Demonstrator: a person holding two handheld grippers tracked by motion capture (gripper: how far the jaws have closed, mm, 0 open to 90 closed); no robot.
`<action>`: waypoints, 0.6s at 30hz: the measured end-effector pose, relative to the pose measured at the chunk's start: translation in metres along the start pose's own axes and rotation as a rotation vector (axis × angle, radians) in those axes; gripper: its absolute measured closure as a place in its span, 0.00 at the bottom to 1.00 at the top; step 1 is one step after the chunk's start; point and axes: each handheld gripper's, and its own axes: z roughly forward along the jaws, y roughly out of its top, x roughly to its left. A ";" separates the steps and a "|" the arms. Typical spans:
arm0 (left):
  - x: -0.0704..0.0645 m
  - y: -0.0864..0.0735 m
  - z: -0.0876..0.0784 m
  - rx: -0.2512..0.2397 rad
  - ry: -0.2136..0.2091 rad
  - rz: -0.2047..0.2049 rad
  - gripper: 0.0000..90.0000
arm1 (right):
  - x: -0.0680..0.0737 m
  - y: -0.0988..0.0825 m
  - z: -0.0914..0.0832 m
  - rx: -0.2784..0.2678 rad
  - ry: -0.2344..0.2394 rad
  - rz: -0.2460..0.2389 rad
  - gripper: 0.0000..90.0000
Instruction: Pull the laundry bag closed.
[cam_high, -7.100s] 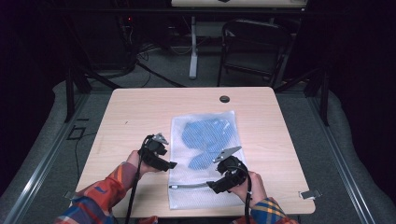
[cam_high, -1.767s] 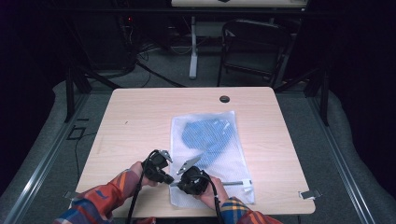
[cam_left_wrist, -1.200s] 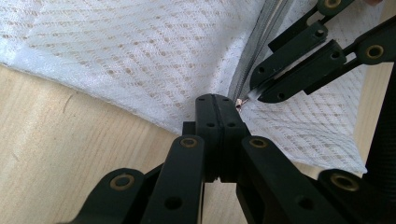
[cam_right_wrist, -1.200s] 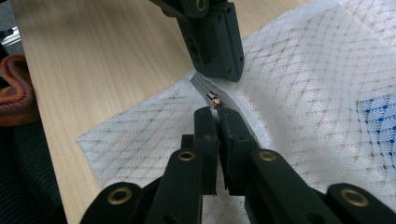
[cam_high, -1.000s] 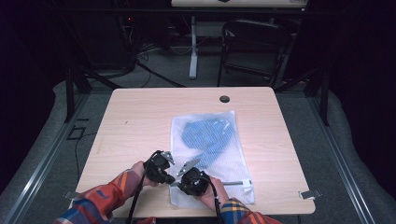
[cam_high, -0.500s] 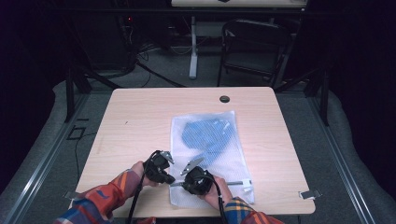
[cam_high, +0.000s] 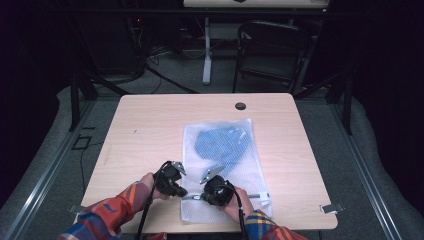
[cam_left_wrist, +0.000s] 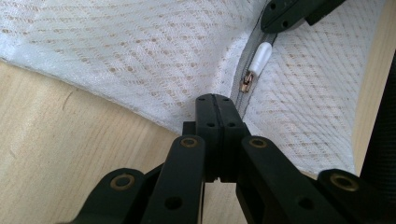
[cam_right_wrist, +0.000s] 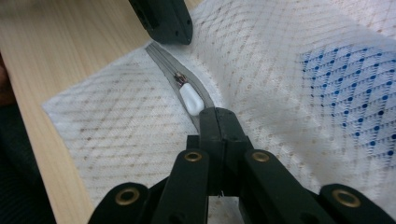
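A white mesh bag (cam_high: 252, 172) lies on the table (cam_high: 150, 130) with a blue dotted cloth (cam_high: 220, 142) inside. Its grey zipper runs along the near end. My left gripper (cam_high: 184, 194) (cam_left_wrist: 217, 100) is shut, its jaws pinching the bag's edge where the zipper ends. My right gripper (cam_high: 202, 195) (cam_right_wrist: 217, 112) is shut too, and the end of the white zipper pull (cam_right_wrist: 190, 99) (cam_left_wrist: 259, 58) meets its tips. The two grippers face each other a short way apart. In the right gripper view the left gripper (cam_right_wrist: 170, 28) sits at the top.
A black grommet hole (cam_high: 240, 106) marks the table's far edge. A dark chair (cam_high: 275, 50) and a desk leg stand on the floor behind it. A small metal clip (cam_high: 331, 207) lies at the near right corner. A person's plaid sleeves enter from the bottom.
Seven seconds ago my right gripper was at the zipper's right end, then it came close to the left gripper. Over the last second it has edged slightly right. The left gripper has stayed put.
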 end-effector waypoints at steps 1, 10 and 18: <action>0.000 0.000 0.000 0.004 0.001 0.001 1.00 | 0.000 0.000 0.001 -0.001 0.007 0.002 1.00; 0.002 0.000 0.000 0.003 -0.014 -0.002 1.00 | 0.006 0.002 0.006 -0.043 0.070 0.022 0.91; 0.001 0.000 0.000 0.002 -0.007 -0.001 1.00 | 0.015 0.009 0.015 -0.041 0.055 -0.021 0.94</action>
